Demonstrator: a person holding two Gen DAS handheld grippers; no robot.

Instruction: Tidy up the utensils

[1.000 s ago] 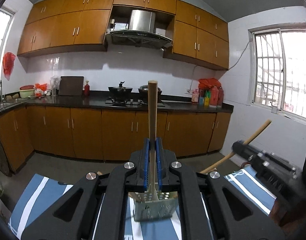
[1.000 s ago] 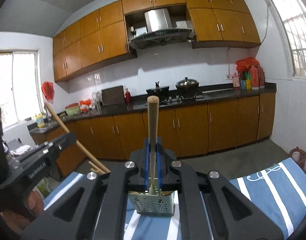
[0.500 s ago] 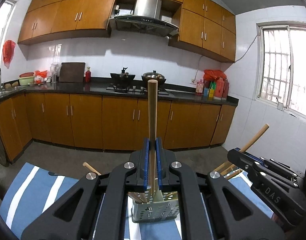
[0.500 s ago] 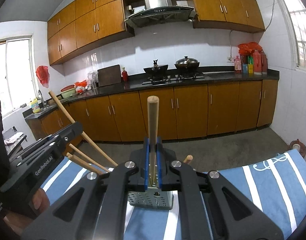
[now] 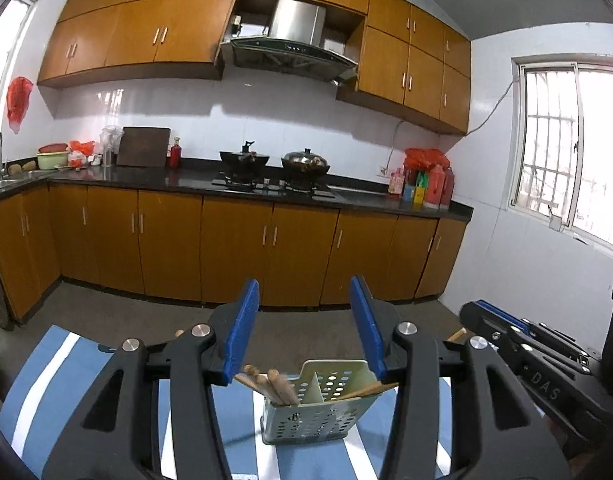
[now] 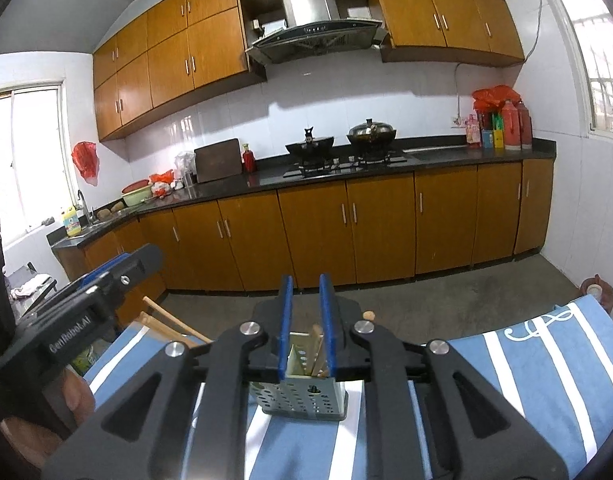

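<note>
1. The utensil holder point(image 5: 318, 400) stands just ahead of and below both claws on the blue striped cloth point(image 5: 66, 376). In the left wrist view it sits between the fingers' line of sight; in the right wrist view point(image 6: 302, 388) it sits the same way, so neither hand is clearly nearer.
2. The left gripper point(image 5: 304, 328) has just been opening: its blue pads stand wide apart with nothing between them.
3. The right gripper point(image 6: 306, 326) has just been opening too, only narrowly; its pads are apart and press on nothing, though a wooden handle point(image 6: 316, 346) in the holder shows in the gap behind them.
4. The wooden utensils point(image 5: 274, 386) stand in the holder, long axes leaning away from upright.
5. Count: one holder, two compartments. The handles number about six, though the claws hide some, so this is uncertain.
</note>
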